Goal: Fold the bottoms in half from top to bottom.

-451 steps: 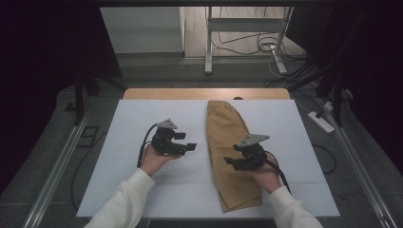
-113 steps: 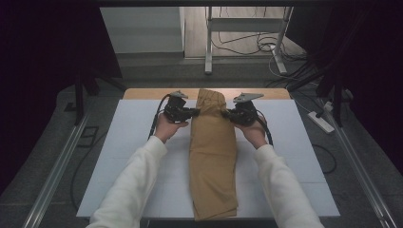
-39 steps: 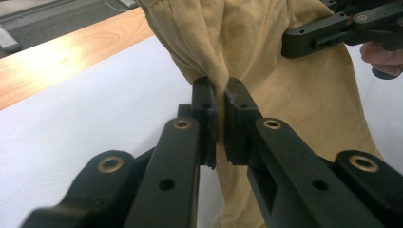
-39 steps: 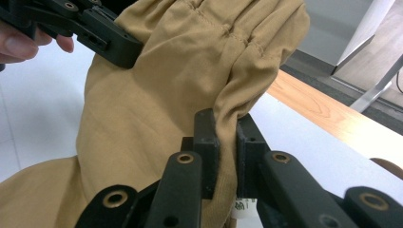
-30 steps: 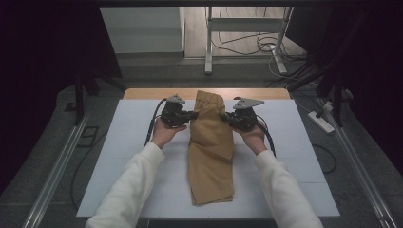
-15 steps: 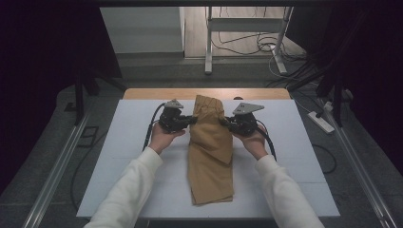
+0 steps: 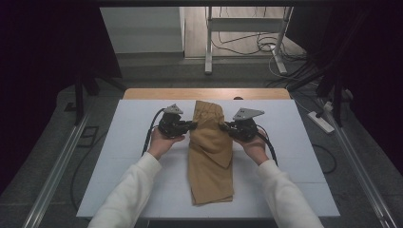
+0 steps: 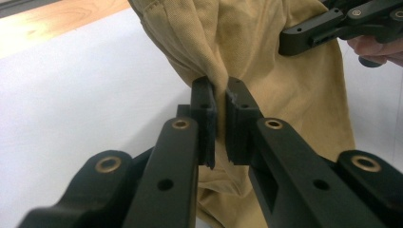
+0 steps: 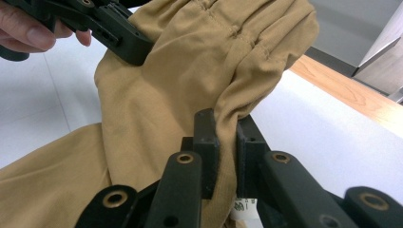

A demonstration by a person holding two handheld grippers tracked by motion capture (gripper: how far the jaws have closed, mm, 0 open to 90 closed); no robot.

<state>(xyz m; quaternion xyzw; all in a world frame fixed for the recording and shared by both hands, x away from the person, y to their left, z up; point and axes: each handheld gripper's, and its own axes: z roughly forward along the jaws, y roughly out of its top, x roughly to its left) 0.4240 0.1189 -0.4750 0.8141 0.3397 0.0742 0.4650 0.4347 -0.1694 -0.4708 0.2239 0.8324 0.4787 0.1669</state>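
Standing at the near edge of the white table [image 7: 119, 156], a person in white sleeves holds a gripper in each hand over the far half of the board. On the left, the left gripper [image 7: 192, 126] is clenched on a gathered fold at the left edge of the tan trousers [image 7: 211, 156]; in the left gripper view its pads pinch a bunch of cloth [image 8: 219, 102] between them. The trousers lie down the middle of the table, far end lifted and bunched between the two grippers, near end folded flat close to the near edge. On the right, the right gripper [image 7: 224, 127] grasps the opposite edge of the cloth, fabric caught tight between its jaws with a small white label [image 9: 244, 206] showing below.
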